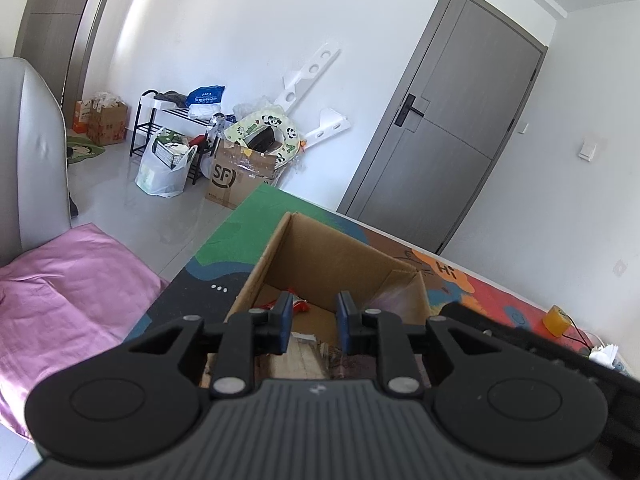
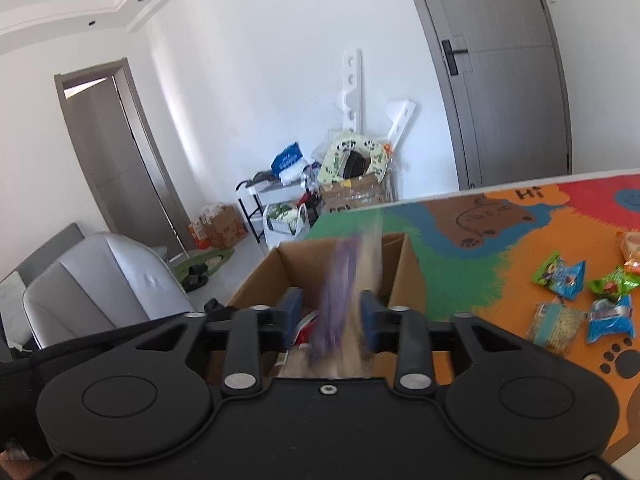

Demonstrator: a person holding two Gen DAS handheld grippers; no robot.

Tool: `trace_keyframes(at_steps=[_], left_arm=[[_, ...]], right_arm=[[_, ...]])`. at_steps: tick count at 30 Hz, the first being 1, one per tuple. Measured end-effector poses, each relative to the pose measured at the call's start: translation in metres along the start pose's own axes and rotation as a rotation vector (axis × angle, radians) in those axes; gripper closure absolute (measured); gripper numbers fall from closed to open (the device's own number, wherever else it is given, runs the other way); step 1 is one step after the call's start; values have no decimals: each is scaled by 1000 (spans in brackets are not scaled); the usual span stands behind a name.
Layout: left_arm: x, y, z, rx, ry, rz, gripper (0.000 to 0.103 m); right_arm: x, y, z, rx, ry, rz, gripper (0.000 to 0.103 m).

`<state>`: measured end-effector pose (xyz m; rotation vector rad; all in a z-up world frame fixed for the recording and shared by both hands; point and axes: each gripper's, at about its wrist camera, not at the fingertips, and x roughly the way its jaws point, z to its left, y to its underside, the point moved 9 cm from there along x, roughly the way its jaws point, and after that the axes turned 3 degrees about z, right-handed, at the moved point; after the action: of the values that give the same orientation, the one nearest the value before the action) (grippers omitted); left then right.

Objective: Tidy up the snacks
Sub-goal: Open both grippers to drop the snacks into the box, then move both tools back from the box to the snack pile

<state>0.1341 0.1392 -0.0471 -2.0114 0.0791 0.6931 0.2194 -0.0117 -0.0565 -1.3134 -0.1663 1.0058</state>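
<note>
An open cardboard box stands on the colourful table mat. My left gripper hovers over the box's near side, open by a narrow gap with nothing between its blue pads. A red packet and other wrappers lie inside the box. In the right wrist view my right gripper is open over the same box. A blurred purple snack packet stands upright between its pads, not pressed by them. Several loose snack packets lie on the mat to the right, among them a green-blue one and a blue one.
A yellow tape roll sits near the table's far right edge. A pink cloth lies left of the table, beside a grey chair. Boxes, bags and a rack stand against the far wall beside a grey door.
</note>
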Motion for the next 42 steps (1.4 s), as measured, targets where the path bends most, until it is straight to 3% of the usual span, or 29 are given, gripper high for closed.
trace_keyframes(at_steps=[4, 8, 15, 23, 30, 42], left_arm=[[-1, 1, -8, 10, 8, 0, 69], [-2, 5, -20, 30, 15, 8, 48], [-5, 14, -46, 81, 28, 17, 28], [-8, 25, -75, 135, 45, 21, 21], [-6, 39, -100, 159, 61, 47, 18], [1, 61, -159, 236, 123, 68, 17]], right_arm=[[-10, -5, -11, 17, 20, -20, 48], [-20, -3, -22, 29, 41, -22, 48], [-37, 0, -48, 64, 83, -27, 45], [-61, 2, -75, 104, 119, -39, 31], [-83, 3, -100, 127, 180, -63, 6], [-117, 9, -155, 175, 261, -97, 1]])
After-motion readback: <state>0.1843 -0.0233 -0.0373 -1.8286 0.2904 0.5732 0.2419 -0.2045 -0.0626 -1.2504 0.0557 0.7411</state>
